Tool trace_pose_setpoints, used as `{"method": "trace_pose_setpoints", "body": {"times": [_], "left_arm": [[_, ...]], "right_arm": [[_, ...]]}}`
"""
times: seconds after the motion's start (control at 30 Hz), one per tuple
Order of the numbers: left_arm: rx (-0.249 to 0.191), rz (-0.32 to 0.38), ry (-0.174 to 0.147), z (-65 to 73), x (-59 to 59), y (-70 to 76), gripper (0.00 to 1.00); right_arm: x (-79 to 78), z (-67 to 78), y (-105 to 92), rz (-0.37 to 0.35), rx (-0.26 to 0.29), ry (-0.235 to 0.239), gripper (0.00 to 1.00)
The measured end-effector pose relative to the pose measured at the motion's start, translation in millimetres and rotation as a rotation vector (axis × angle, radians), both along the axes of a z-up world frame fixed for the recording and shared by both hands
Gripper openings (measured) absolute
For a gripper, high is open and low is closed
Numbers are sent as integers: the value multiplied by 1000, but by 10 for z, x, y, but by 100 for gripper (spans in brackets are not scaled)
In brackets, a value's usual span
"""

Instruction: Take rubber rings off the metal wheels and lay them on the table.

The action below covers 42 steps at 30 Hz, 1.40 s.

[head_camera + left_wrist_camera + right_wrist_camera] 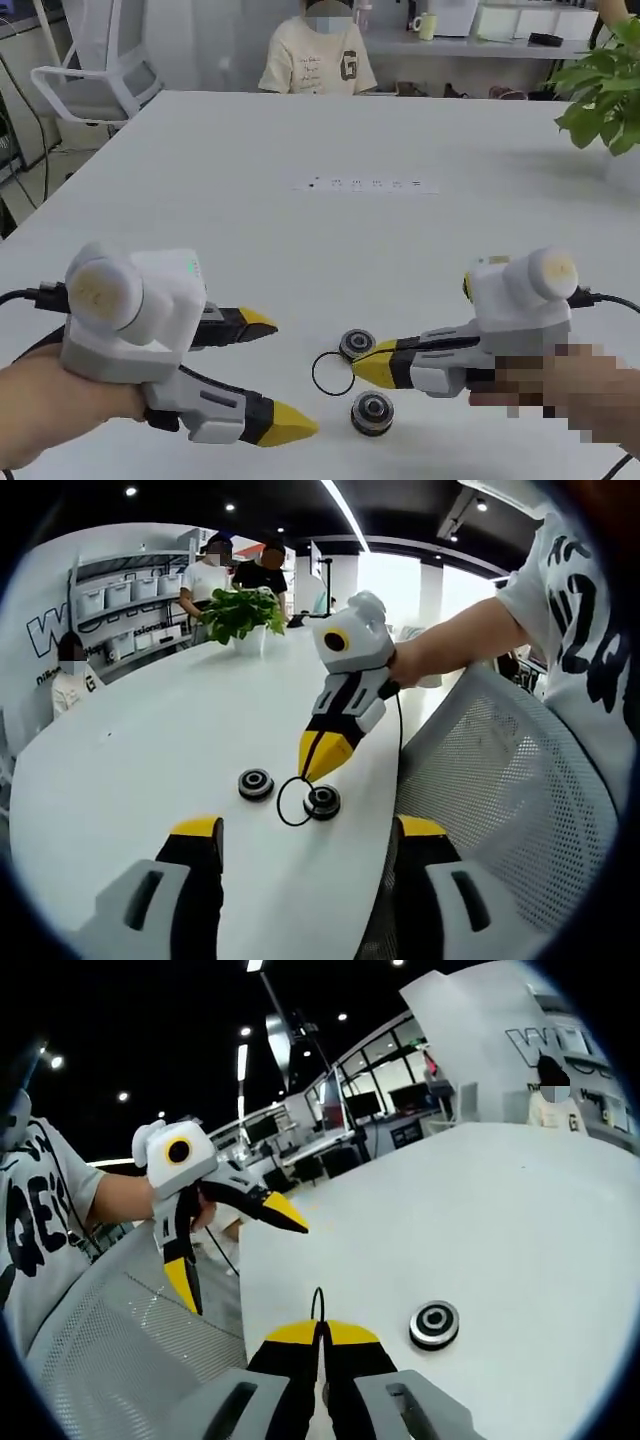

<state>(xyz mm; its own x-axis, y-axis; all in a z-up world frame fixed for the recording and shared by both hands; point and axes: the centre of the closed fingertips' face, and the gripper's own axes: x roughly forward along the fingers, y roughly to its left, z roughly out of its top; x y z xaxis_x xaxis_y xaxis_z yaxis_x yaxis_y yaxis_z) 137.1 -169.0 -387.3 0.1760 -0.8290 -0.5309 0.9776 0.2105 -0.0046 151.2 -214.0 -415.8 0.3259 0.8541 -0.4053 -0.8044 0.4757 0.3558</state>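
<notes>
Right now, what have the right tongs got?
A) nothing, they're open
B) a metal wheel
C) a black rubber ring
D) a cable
C: the right tongs are shut on the thin black rubber ring, which loops out from their yellow tips.

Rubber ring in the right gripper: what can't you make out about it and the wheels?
- The ring: touching the table or lifted; head view, too thin.
- Its pinched part: right gripper view, hidden inside the shut right gripper.
- The far wheel, near wheel: ringed or bare; head view, too small.
</notes>
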Motion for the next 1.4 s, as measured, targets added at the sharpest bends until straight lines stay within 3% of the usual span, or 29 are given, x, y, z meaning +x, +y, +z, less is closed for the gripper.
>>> {"method": "trace_pose_setpoints", "body": {"times": [0.5, 0.83, 1.23, 1.4], "left_arm": [[3, 23, -4, 30, 9, 157, 68], [6, 21, 10, 10, -29, 178, 68], [2, 15, 18, 6, -29, 138, 66], [5, 0, 21, 0, -41, 99, 65]], "right_arm": [[6, -227, 270, 89, -85, 22, 0], [64, -346, 282, 97, -146, 3, 0], [90, -380, 187, 75, -174, -15, 23], [78, -332, 130, 66, -165, -31, 27]]}}
